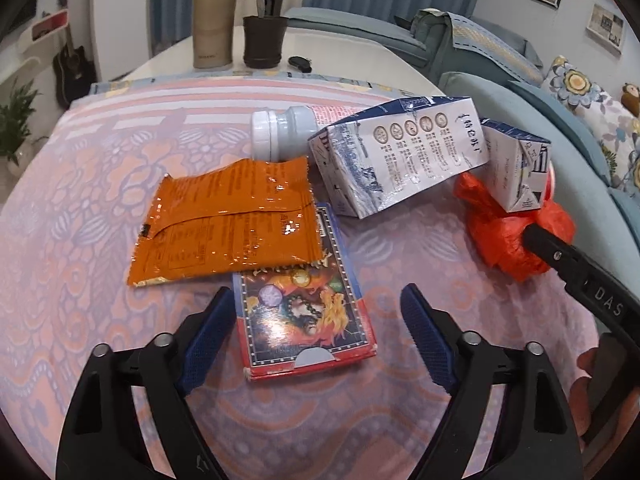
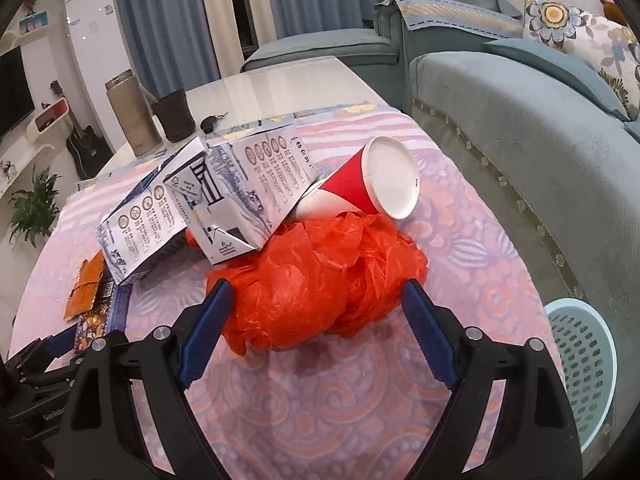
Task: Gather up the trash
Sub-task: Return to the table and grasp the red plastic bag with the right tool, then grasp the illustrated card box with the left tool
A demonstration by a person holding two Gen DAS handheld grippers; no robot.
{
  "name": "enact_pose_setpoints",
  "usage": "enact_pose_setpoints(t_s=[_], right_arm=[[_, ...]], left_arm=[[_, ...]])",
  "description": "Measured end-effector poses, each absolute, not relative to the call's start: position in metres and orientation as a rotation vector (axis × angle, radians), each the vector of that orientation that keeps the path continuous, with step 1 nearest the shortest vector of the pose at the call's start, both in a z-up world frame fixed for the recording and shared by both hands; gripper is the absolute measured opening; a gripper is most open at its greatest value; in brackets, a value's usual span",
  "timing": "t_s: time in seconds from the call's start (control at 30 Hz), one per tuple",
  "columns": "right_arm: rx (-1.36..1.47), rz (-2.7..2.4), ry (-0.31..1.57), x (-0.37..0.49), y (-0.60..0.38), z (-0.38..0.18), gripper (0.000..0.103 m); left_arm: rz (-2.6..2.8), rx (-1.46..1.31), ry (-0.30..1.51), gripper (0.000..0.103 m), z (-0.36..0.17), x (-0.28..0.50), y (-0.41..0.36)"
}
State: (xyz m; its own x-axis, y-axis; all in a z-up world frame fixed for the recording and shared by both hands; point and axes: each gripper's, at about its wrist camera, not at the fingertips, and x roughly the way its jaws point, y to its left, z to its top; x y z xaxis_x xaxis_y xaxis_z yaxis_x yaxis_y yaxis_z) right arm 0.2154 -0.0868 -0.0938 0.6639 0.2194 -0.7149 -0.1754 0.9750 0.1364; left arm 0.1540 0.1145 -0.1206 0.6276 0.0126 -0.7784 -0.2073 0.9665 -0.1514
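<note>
Seemingly nothing has been collected: the red plastic bag, cartons and card box lie on the table, while both grippers are held spread; the basket at near right is largely hidden.
</note>
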Motion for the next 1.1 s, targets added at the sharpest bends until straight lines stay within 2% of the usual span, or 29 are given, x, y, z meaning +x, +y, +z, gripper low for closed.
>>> enact_pose_setpoints(t_s=[0.1,0.2,0.27,0.37,0.53,0.93,0.97,1.0,1.03,1.1], right_arm=[[0.06,0.226,0.844,0.217,-0.088,-0.098,0.079],[0.076,0.266,0.863,0.218,-0.088,-0.1,0.059],[0.086,0.29,0.858,0.215,-0.09,-0.099,0.038],[0.088,0.309,0.856,0.212,-0.09,-0.098,0.028],[0.093,0.337,0.838,0.196,-0.094,-0.093,0.022],[0.081,0.366,0.73,0.126,-0.121,-0.056,0.021],[0.088,0.361,0.719,0.121,-0.127,-0.052,0.021],[0.093,0.352,0.708,0.117,-0.131,-0.048,0.021],[0.099,0.344,0.694,0.112,-0.138,-0.042,0.021],[0.112,0.336,0.679,0.105,-0.149,-0.035,0.021]], left_arm=[[0.182,-0.187,0.892,0.066,-0.12,0.155,0.11],[0.206,-0.158,0.895,0.063,-0.12,0.154,0.106],[0.207,-0.158,0.893,0.062,-0.119,0.154,0.105],[0.197,-0.173,0.887,0.061,-0.118,0.151,0.106],[0.103,-0.226,0.873,0.061,-0.115,0.138,0.111],[-0.135,-0.383,0.841,0.058,-0.097,0.094,0.105],[-0.143,-0.385,0.836,0.033,-0.094,0.092,0.102],[-0.134,-0.373,0.832,0.021,-0.092,0.089,0.101],[-0.203,-0.395,0.847,0.017,-0.091,0.09,0.099],[-0.23,-0.383,0.875,0.017,-0.09,0.09,0.089]])
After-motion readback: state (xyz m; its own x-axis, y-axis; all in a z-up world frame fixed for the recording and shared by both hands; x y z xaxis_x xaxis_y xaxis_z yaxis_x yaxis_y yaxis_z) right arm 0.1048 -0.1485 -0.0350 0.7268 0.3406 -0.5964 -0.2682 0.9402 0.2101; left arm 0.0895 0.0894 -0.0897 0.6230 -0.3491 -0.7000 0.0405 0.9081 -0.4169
